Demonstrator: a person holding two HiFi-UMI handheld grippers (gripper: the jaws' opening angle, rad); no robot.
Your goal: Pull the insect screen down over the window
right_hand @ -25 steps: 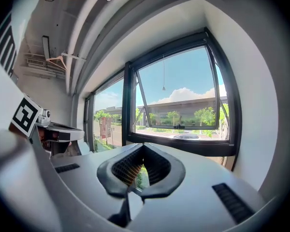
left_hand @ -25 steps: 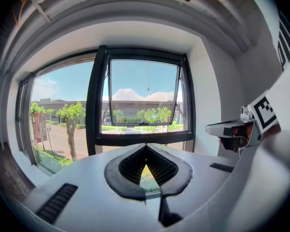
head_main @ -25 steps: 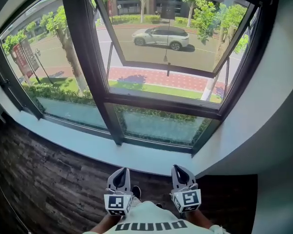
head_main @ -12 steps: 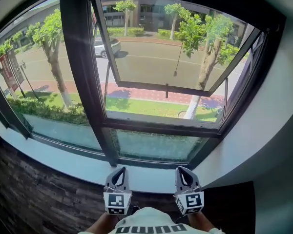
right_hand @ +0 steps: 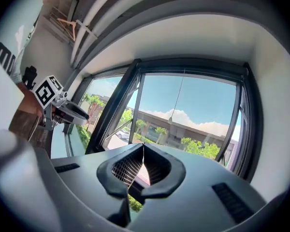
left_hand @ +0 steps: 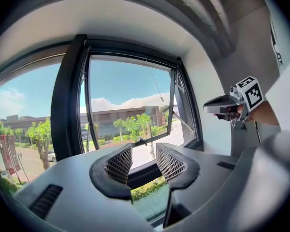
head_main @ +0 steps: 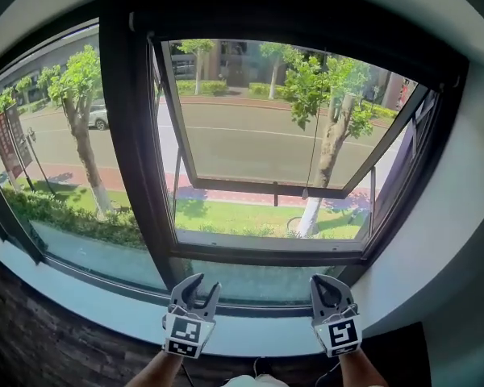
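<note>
Progress is judged as nil: the window (head_main: 133,135) stands uncovered, its sash (head_main: 266,189) tilted outward. The insect screen is judged to be rolled up inside the dark housing (head_main: 290,18) across the frame top, with its long axis horizontal; no mesh is seen. The pull cord (head_main: 315,127) hangs vertically, knob (head_main: 305,193) downward, well apart from both grippers. The left gripper (head_main: 198,287) is held low, jaws opening, with nothing between them. The right gripper (head_main: 329,284) is pressed together, empty. Reaching, gripping and pulling remain.
</note>
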